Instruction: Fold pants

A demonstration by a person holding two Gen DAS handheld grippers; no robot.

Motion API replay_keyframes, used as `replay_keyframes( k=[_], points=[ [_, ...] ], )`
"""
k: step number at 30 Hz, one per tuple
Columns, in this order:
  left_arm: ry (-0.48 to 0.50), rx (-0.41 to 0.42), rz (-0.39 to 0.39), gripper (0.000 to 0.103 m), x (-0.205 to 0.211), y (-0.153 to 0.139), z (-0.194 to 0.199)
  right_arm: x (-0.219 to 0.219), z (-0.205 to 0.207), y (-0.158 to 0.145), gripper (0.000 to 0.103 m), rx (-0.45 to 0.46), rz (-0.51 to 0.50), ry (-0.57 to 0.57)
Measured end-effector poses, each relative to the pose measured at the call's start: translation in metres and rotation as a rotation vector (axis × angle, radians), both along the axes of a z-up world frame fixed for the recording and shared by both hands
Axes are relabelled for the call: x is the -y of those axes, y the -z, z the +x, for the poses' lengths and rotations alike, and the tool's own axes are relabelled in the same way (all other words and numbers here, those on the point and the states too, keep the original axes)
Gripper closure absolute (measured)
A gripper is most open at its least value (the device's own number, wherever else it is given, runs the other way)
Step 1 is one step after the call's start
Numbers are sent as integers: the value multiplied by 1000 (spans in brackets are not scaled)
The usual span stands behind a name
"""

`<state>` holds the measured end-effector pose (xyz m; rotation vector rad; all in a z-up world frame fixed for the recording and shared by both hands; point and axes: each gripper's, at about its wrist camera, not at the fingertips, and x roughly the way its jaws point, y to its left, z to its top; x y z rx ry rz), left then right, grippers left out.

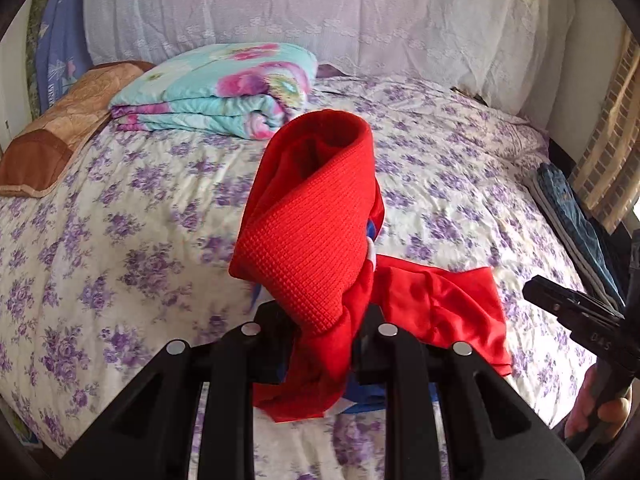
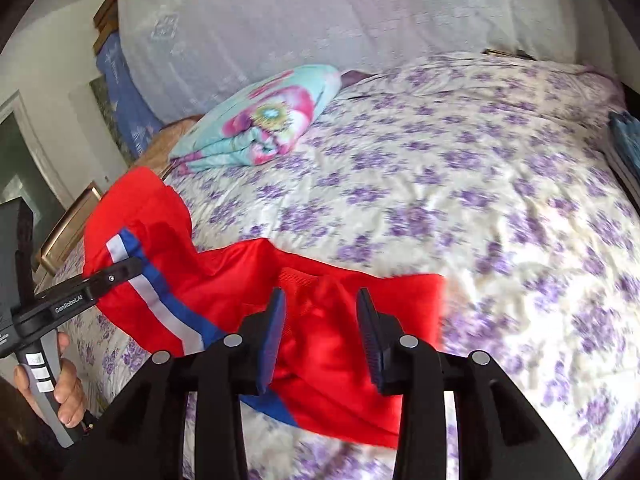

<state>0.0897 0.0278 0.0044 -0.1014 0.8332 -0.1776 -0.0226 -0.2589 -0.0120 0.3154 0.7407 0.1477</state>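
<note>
Left wrist view, left gripper (image 1: 326, 332) clamping raised red pants (image 1: 312, 232), right gripper (image 2: 320, 336) wide above them

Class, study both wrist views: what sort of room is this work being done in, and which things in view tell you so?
Most likely a bedroom at home. The red pants lie on a bed with a purple-flowered sheet, a folded floral quilt sits near its head beside a brown pillow, and a white lace cover drapes behind.
</note>
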Motion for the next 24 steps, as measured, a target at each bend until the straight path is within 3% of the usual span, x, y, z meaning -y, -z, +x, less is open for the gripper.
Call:
replay_keyframes(
  k=[5, 8, 11, 12, 13, 15, 18, 22, 24],
  points=[
    [117, -65, 17, 83, 103, 21, 9, 63, -45, 31, 66, -55, 81, 130],
    [150, -128, 51, 83, 160, 59, 17, 80, -55, 46, 66, -76, 97, 168],
    [213, -143, 167, 79, 205, 96, 10, 90, -54, 57, 66, -94, 111, 187],
    [223, -105, 207, 70, 212, 96, 1, 91, -51, 61, 66, -101, 116, 189],
    [257, -96, 203, 55, 215, 93, -8, 91, -50, 63, 66, -106, 119, 187],
    [354, -134, 71, 35, 207, 83, -18, 88, -45, 67, 66, -115, 119, 179],
    [429, -158, -79, 34, 184, 60, -31, 77, -40, 64, 66, -115, 108, 157],
    [288, -29, -109, 34, 121, 22, -33, 57, -34, 45, 66, -71, 104, 97],
    [219, -28, -110, 35, 93, 20, -21, 42, -25, 31, 66, -36, 105, 38]
  ],
)
